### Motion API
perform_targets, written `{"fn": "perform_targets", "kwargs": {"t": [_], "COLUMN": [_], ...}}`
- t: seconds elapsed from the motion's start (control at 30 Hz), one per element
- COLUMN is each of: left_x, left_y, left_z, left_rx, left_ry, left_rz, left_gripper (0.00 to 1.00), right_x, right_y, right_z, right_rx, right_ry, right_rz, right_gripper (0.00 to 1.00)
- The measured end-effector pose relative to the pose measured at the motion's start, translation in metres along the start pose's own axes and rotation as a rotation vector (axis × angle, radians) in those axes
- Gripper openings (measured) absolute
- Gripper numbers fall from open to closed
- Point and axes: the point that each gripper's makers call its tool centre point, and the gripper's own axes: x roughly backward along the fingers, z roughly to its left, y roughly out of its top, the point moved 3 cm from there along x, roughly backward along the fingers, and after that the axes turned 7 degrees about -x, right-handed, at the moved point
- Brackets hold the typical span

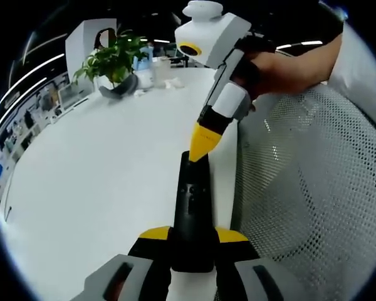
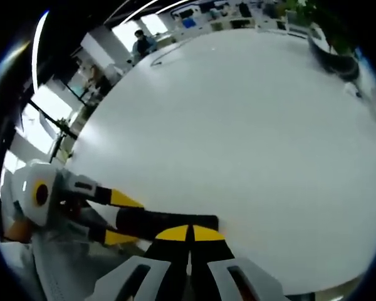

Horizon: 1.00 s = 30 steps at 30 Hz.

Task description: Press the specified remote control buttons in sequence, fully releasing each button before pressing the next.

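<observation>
Left gripper (image 1: 192, 241) clamped, right gripper (image 2: 189, 233) closed.

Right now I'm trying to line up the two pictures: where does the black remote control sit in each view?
Left gripper view: the remote control runs up the lower centre, its near end between the left gripper jaws, the right gripper's yellow tip at its far end.
Right gripper view: the remote control lies across the lower left, just above the right gripper.
Shared landmark: the potted plant on the white table.
</observation>
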Motion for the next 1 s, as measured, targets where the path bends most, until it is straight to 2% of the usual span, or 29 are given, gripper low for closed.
{"fn": "perform_targets", "kwargs": {"t": [0.17, 0.3, 0.47, 0.63, 0.83, 1.0], "left_x": [0.000, 0.000, 0.000, 0.000, 0.000, 0.000], "left_y": [0.000, 0.000, 0.000, 0.000, 0.000, 0.000], "left_z": [0.000, 0.000, 0.000, 0.000, 0.000, 0.000], "left_rx": [0.000, -0.001, -0.001, -0.001, -0.001, -0.001], "left_ry": [0.001, 0.001, 0.001, 0.001, 0.001, 0.001], "left_rz": [-0.001, 0.000, 0.000, 0.000, 0.000, -0.001], "left_gripper": [0.25, 0.25, 0.25, 0.25, 0.25, 0.25], "right_x": [0.000, -0.001, -0.002, -0.005, -0.004, -0.004], "right_y": [0.001, 0.001, 0.003, -0.001, 0.000, -0.001], "right_z": [0.001, 0.004, 0.011, 0.008, 0.008, 0.008], "right_rx": [-0.019, 0.018, 0.048, 0.043, 0.013, 0.023], "right_ry": [0.004, -0.007, 0.023, 0.014, 0.026, 0.025], "right_rz": [0.006, 0.007, -0.006, 0.020, 0.011, 0.006], "right_gripper": [0.00, 0.00, 0.00, 0.00, 0.00, 0.00]}}
